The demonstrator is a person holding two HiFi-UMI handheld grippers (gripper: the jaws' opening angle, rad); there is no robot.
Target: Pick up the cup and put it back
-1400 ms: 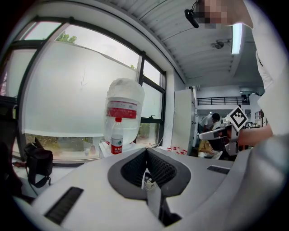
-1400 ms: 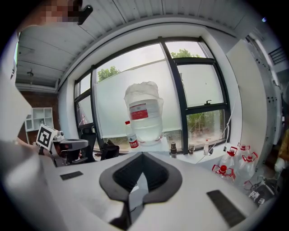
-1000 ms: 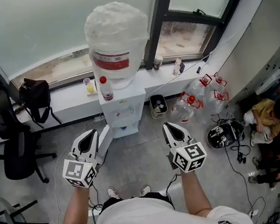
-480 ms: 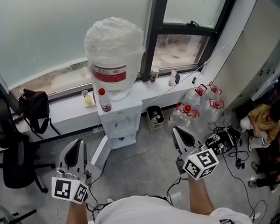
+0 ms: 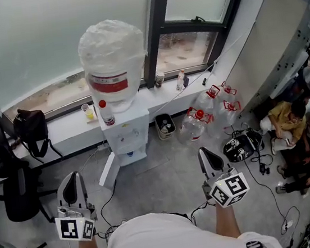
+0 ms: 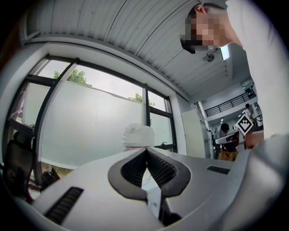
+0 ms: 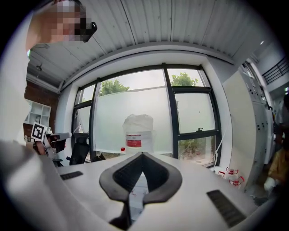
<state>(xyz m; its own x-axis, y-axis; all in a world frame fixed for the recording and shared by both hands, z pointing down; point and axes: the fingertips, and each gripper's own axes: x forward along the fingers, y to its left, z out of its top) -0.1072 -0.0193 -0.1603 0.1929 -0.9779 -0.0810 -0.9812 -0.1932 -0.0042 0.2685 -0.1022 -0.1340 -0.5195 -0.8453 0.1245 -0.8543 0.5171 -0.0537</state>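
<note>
A small yellowish cup (image 5: pixel 87 111) stands on the white window sill (image 5: pixel 70 126), left of the water dispenser (image 5: pixel 123 133). The dispenser carries a large covered bottle (image 5: pixel 110 52) and a small red-capped bottle (image 5: pixel 106 113). My left gripper (image 5: pixel 72 180) hangs over the floor, well short of the dispenser and to its left, shut and empty. My right gripper (image 5: pixel 207 158) is level with it to the right, also shut and empty. In the left gripper view the left gripper (image 6: pixel 146 151) points at the covered bottle (image 6: pixel 137 137). The right gripper (image 7: pixel 142 154) does the same in its own view.
A black office chair (image 5: pixel 16 190) and a black bag (image 5: pixel 29 127) are at the left. A small bin (image 5: pixel 165 126), several empty water bottles (image 5: pixel 207 111) and a black helmet (image 5: pixel 238 148) lie right of the dispenser. People (image 5: pixel 297 124) sit at far right. Cables cross the floor.
Both grippers have drawn back from the dispenser toward the person's body and spread wider apart. Both stayed shut and empty throughout.
</note>
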